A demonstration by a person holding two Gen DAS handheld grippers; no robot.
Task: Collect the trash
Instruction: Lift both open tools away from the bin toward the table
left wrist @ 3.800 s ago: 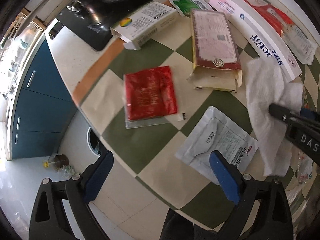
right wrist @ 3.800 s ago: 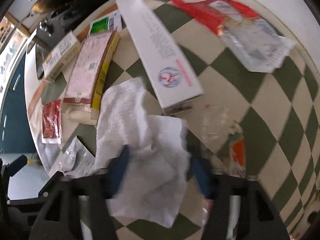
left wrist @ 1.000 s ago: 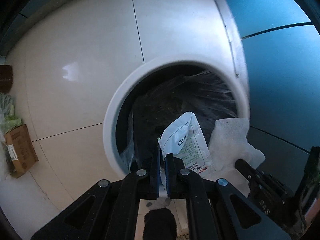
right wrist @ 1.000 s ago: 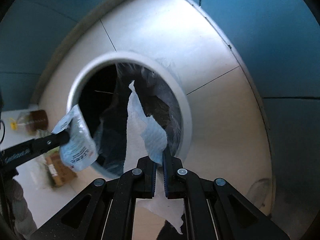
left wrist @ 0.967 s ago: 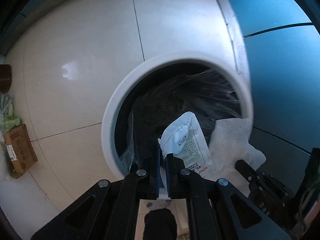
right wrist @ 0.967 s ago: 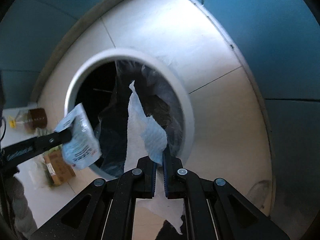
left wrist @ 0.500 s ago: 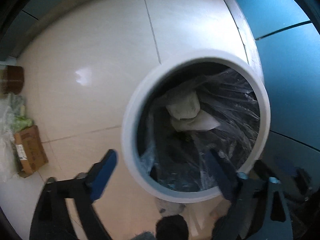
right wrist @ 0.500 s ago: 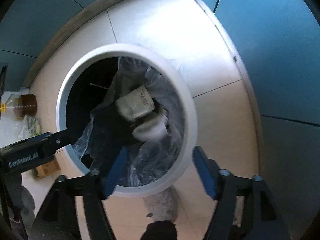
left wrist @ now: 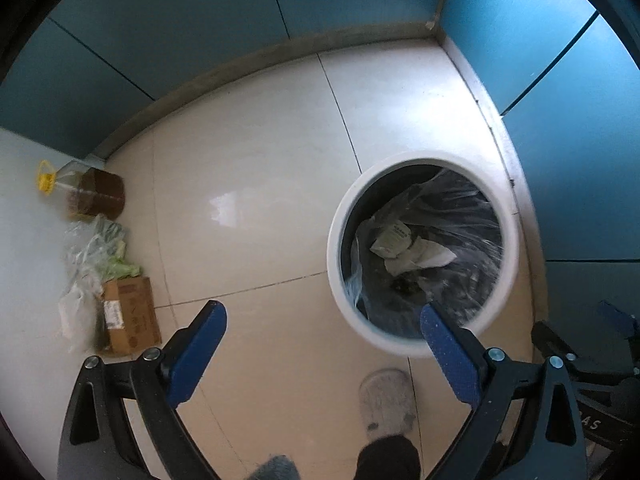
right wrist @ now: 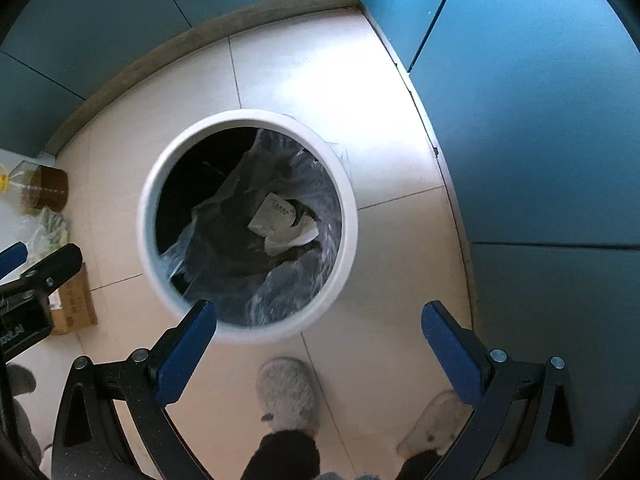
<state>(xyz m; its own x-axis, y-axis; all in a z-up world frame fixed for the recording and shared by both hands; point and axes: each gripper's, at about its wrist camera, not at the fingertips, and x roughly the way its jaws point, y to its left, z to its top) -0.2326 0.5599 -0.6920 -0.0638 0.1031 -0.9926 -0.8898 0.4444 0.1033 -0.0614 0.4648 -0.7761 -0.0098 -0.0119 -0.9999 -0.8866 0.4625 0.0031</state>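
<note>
A white round trash bin with a clear liner stands on the tiled floor by the blue cabinets; it also shows in the right wrist view. Inside it lie a white packet and a crumpled paper towel; the right wrist view shows the packet and the towel too. My left gripper is open and empty, above the floor left of the bin. My right gripper is open and empty, above the bin's near rim.
Blue cabinet doors stand right of and behind the bin. An oil bottle, plastic bags and a cardboard box sit by the left wall. The person's grey slippers are on the floor just below the bin.
Both grippers opened and dropped the white packet and the paper towel into the bin. Both have since pulled up and back, so the bin looks smaller and farther.
</note>
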